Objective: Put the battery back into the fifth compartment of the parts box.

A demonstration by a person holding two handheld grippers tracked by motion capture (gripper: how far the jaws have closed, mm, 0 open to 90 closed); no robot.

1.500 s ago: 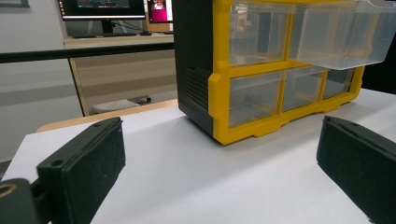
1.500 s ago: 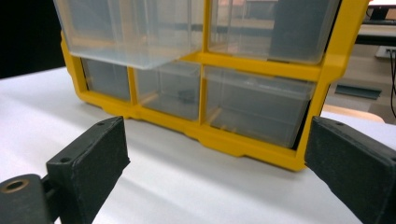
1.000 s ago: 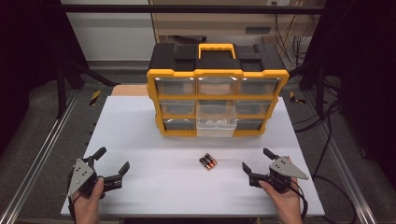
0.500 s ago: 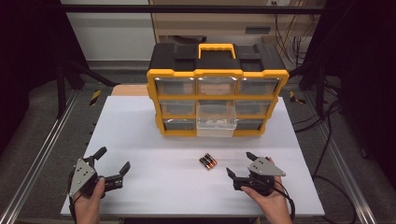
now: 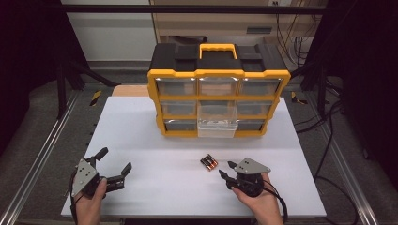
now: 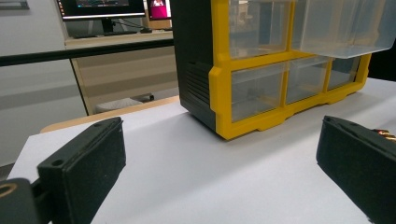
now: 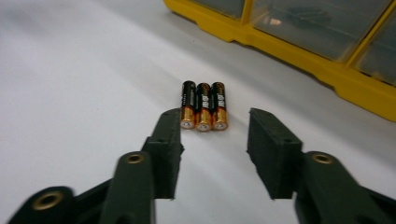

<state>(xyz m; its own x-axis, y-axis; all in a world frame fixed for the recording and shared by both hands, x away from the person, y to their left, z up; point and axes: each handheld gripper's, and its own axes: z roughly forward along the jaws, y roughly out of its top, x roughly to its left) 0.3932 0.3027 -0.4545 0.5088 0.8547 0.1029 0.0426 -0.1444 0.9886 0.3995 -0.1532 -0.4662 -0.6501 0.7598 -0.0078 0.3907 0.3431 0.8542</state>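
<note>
Three black-and-copper batteries (image 5: pixel 209 162) lie side by side on the white table (image 5: pixel 155 136), in front of the organizer. My right gripper (image 5: pixel 226 169) lies low just right of them and points at them. In the right gripper view the batteries (image 7: pixel 203 112) sit just past the fingertips of that gripper (image 7: pixel 214 116). Its jaws have just been closing and stand partly open, with no pad touching a battery. My left gripper (image 5: pixel 114 159) rests wide open at the table's front left, and in its own view the left gripper (image 6: pixel 219 158) holds nothing.
A black-and-yellow drawer organizer (image 5: pixel 218 89) stands at the table's middle back, with one clear drawer (image 5: pixel 216 124) in its lower middle pulled out. The left gripper view shows the organizer (image 6: pixel 261 70) close ahead. Metal rails (image 5: pixel 37 159) run along both table sides.
My right gripper has moved left across the table up to the batteries, and its jaws have narrowed. The left gripper has stayed where it was.
</note>
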